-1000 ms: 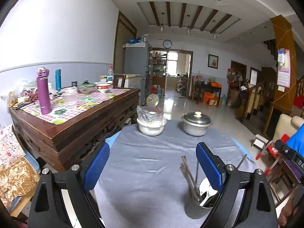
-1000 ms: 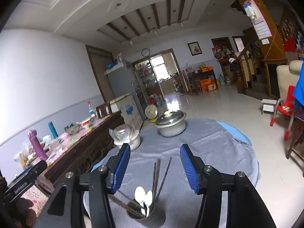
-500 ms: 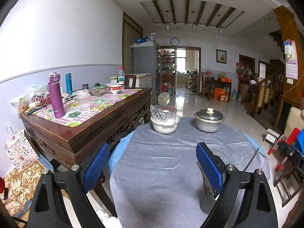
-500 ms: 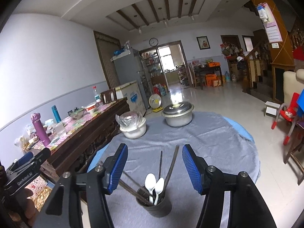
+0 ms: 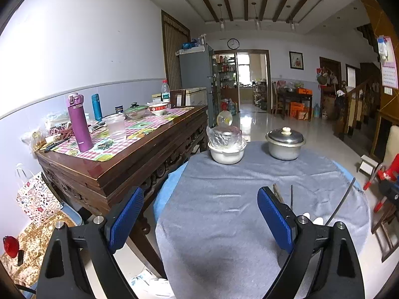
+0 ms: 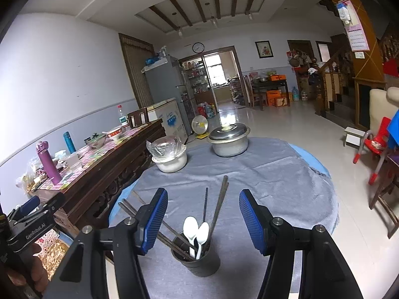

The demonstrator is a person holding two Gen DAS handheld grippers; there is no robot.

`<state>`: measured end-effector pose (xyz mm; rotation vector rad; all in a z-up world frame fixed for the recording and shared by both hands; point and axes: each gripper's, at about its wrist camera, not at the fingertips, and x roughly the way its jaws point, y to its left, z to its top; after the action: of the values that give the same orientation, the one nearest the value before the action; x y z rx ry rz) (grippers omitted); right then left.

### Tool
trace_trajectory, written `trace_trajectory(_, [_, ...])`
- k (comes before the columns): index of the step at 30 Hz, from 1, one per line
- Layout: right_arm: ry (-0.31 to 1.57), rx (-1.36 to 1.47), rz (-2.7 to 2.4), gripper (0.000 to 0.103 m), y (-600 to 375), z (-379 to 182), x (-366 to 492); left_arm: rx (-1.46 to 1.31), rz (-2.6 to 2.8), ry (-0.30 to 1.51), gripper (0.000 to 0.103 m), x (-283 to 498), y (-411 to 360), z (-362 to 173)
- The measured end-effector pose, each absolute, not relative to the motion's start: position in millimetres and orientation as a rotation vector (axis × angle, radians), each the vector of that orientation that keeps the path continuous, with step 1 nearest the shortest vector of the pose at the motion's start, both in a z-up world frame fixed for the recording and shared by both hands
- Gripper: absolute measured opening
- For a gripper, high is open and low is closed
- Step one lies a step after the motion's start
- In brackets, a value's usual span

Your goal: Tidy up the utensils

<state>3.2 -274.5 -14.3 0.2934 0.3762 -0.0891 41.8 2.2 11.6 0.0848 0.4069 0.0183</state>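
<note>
Here the right gripper (image 6: 202, 220) hangs over the near part of the round table, its blue pads spread apart with nothing pressed between them; its jaws have just been opening, and the dark utensil cup (image 6: 199, 259) stands on the grey cloth (image 6: 274, 182) below the gap, touched by neither pad. In the cup stand two white spoons (image 6: 197, 231) and several chopsticks (image 6: 219, 204) that lean outward (some toward the left pad, others tilted away toward the pots). The left gripper (image 5: 199, 216) is wide open and empty over the same cloth, the cup mostly hidden behind its right finger. Further back on the cloth sit a white bowl covered in plastic (image 6: 170, 155) and a lidded metal pot (image 6: 229, 140), side by side and apart.
</note>
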Motion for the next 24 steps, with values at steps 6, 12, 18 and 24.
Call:
trace_trajectory(6, [0.38, 0.307, -0.112, 0.064, -285, -19, 0, 0.102, 0.031, 0.44, 0.093, 47, 2, 2])
trace_trajectory(12, [0.383, 0.325, -0.132, 0.064, -293, -23, -1, 0.104, 0.047, 0.467, 0.093, 53, 5, -7])
trace_trajectory(18, [0.389, 0.343, -0.156, 0.064, -303, -27, 1, 0.101, 0.069, 0.493, 0.093, 61, 10, -15])
trace_trajectory(24, [0.402, 0.364, -0.184, 0.064, -315, -33, 6, 0.094, 0.089, 0.521, 0.093, 69, 18, -24])
